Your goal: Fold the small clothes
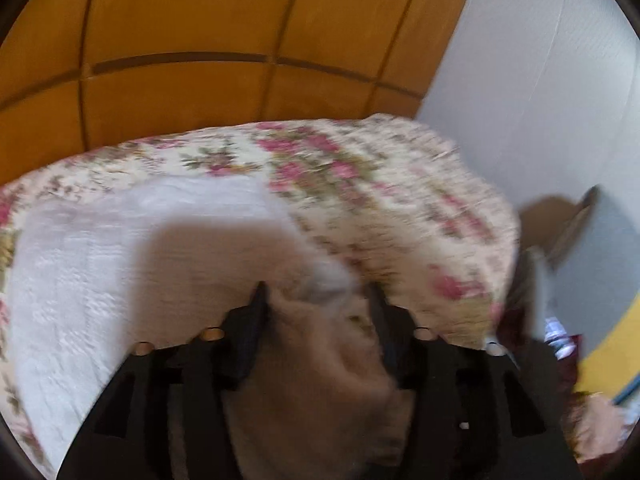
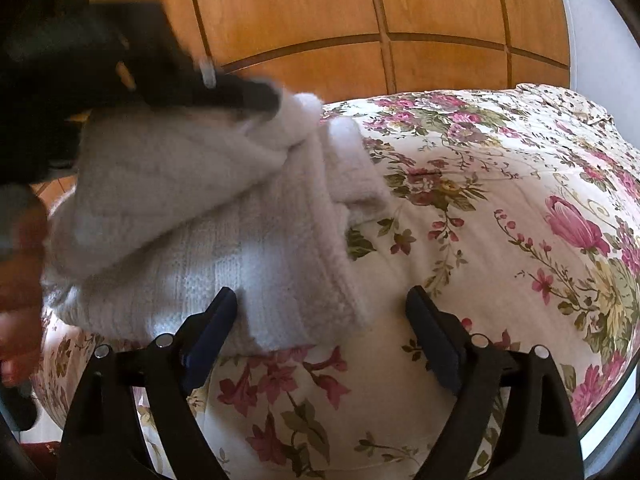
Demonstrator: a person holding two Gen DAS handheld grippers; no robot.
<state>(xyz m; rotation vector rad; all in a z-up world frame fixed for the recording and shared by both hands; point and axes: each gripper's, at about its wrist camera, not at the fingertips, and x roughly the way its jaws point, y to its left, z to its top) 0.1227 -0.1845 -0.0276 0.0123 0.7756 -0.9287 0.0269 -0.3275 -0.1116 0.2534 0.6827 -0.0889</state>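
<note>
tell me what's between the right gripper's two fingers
In the right wrist view, the right gripper stands open; the near corner of the white knitted garment lies between its fingers, on the floral bedspread.

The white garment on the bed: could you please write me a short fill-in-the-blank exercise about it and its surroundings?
1. The white knitted garment lies on a bedspread printed with ____.
2. The right tongs stand ____, with nothing gripped between them.
3. The panels behind the bed are made of ____.

Missing words: flowers; open; wood.
</note>
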